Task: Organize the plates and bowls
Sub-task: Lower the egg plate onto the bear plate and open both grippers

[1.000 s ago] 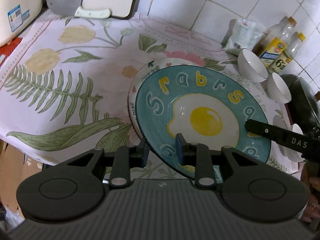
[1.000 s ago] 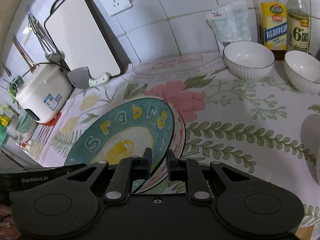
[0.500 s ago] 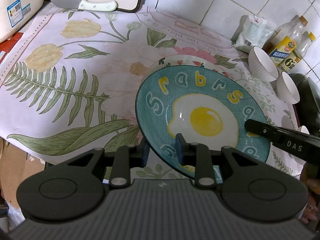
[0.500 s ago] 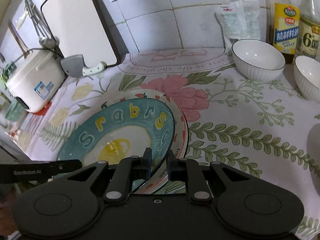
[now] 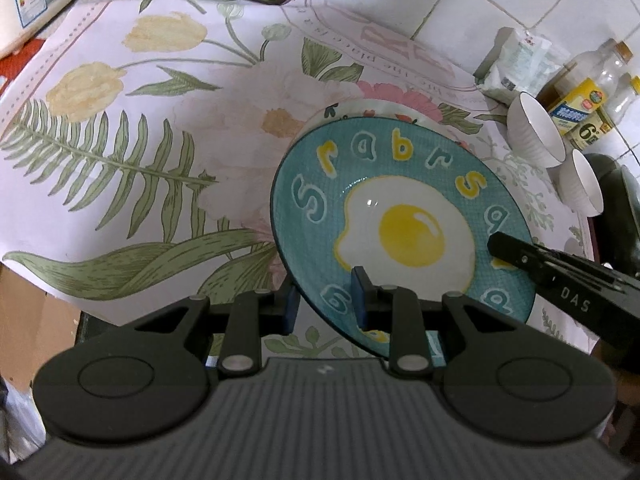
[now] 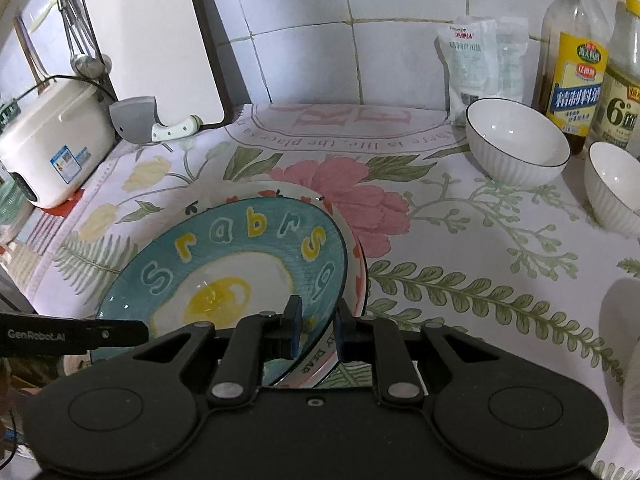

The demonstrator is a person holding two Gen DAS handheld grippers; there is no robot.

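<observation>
The round teal plate with a fried-egg design [image 5: 404, 224] hangs tilted just above a white, red-rimmed plate [image 6: 356, 276] on the floral tablecloth [image 6: 460, 248], its near rim pinched by my left gripper [image 5: 325, 306] and right gripper [image 6: 316, 330].

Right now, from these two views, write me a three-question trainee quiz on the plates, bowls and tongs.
1. True or false: both the left tongs and the right tongs grip the teal egg plate.
2. What lies directly beneath the teal egg plate?
A. a cutting board
B. a white plate with a red rim
C. a bowl
3. How many white bowls stand near the bottles?

Key: 1 true; 2 B; 3 two.
</observation>
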